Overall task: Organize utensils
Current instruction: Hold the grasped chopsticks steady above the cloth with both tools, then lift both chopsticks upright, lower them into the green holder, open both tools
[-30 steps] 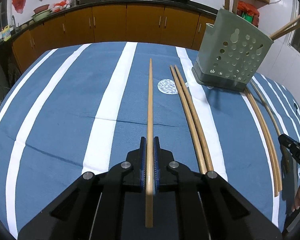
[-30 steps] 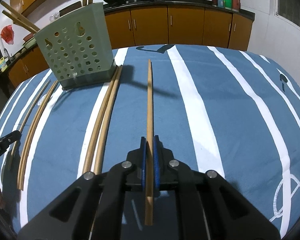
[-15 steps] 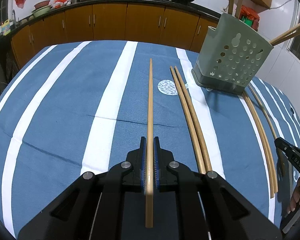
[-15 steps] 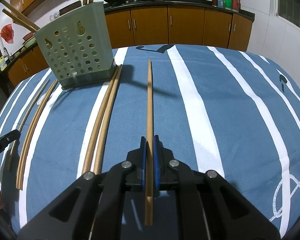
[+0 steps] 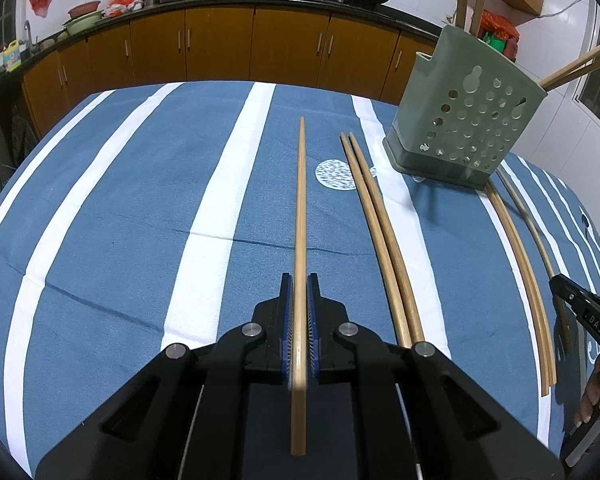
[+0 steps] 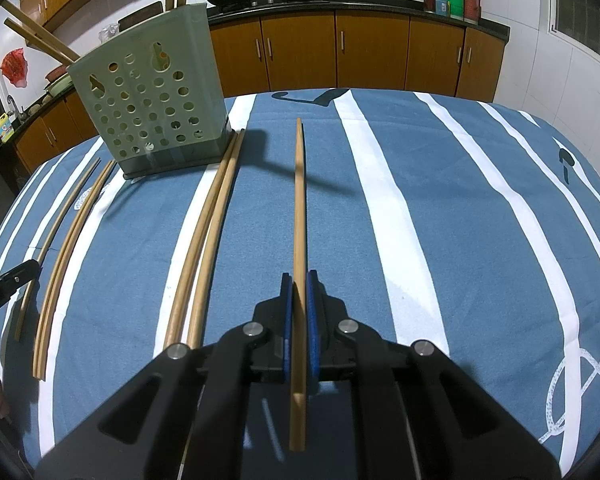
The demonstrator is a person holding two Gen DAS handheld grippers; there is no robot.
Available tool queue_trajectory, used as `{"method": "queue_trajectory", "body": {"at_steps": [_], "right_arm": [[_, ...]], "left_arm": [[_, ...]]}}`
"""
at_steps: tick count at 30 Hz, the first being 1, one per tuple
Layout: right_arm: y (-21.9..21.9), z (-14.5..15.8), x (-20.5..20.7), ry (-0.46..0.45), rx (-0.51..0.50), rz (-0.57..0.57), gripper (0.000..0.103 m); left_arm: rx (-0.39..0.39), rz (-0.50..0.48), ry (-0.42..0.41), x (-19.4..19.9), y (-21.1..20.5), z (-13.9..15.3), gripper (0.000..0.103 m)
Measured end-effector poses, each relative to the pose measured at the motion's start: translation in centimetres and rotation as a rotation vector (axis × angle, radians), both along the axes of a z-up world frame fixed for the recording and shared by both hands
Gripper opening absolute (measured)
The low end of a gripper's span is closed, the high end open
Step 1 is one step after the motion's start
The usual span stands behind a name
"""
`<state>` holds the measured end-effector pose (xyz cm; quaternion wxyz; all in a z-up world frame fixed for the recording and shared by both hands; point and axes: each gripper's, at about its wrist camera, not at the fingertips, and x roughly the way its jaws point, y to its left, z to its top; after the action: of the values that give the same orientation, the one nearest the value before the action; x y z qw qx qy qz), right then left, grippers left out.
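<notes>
My left gripper [image 5: 299, 282] is shut on a long wooden chopstick [image 5: 300, 200] that points straight ahead over the striped cloth. My right gripper [image 6: 299, 280] is likewise shut on another chopstick [image 6: 299, 200]. A green perforated utensil holder [image 5: 464, 120] [image 6: 152, 108] stands upright on the cloth, with chopsticks [image 5: 576, 68] sticking out of its top. Between the two grippers, a pair of chopsticks [image 5: 380, 232] [image 6: 208, 232] lies flat, reaching up to the holder. Thinner chopsticks [image 5: 520, 264] [image 6: 66, 248] lie on the holder's other side.
The table wears a blue cloth with white stripes [image 5: 220, 208]. Brown kitchen cabinets [image 5: 220, 52] with pans on the counter run behind it. A round patterned spot [image 5: 336, 174] shows on the cloth near the holder. A hand [image 5: 596, 396] is at the right edge.
</notes>
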<state>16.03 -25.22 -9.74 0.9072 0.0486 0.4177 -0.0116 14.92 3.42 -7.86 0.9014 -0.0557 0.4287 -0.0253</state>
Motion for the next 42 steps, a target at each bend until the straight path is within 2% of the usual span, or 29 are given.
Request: {"method": "queue_trajectory", "body": {"at_steps": [11, 15, 21, 24, 28, 33, 39, 42], "right_arm": [[-0.1, 0.0, 0.0, -0.001, 0.005, 0.000, 0.009], [-0.1, -0.1, -0.4, 0.002, 0.006, 0.009, 0.009], [-0.9, 0.4, -0.7, 0.004, 0.057, 0.005, 0.008], [-1.3, 2.4, -1.2, -0.055, 0.057, -0.003, 0.008], [-1.7, 6.5, -2.0, -0.176, 0.059, -0.008, 0.008], [-1.8, 10.3, -2.7, -0.293, 0.053, -0.005, 0.008], [-1.6, 13.5, -2.5, -0.380, 0.039, 0.007, 0.008], [-1.6, 16.4, -2.9, -0.450, 0.053, 0.032, 0.008]], "left_arm": [[0.003, 0.000, -0.001, -0.1, 0.1, 0.0, 0.008], [0.077, -0.037, 0.002, -0.8, -0.8, 0.0, 0.008], [0.072, -0.048, 0.009, -1.0, -0.7, 0.3, 0.008], [0.071, -0.054, -0.046, -1.3, -0.8, 2.2, 0.008], [0.059, -0.057, -0.149, -1.6, -0.6, 5.8, 0.008], [0.011, -0.046, -0.256, -1.4, -0.3, 9.9, 0.008], [-0.016, -0.044, -0.306, -0.6, -0.1, 12.6, 0.007], [-0.022, -0.058, -0.345, -0.8, -0.2, 14.5, 0.007]]}}
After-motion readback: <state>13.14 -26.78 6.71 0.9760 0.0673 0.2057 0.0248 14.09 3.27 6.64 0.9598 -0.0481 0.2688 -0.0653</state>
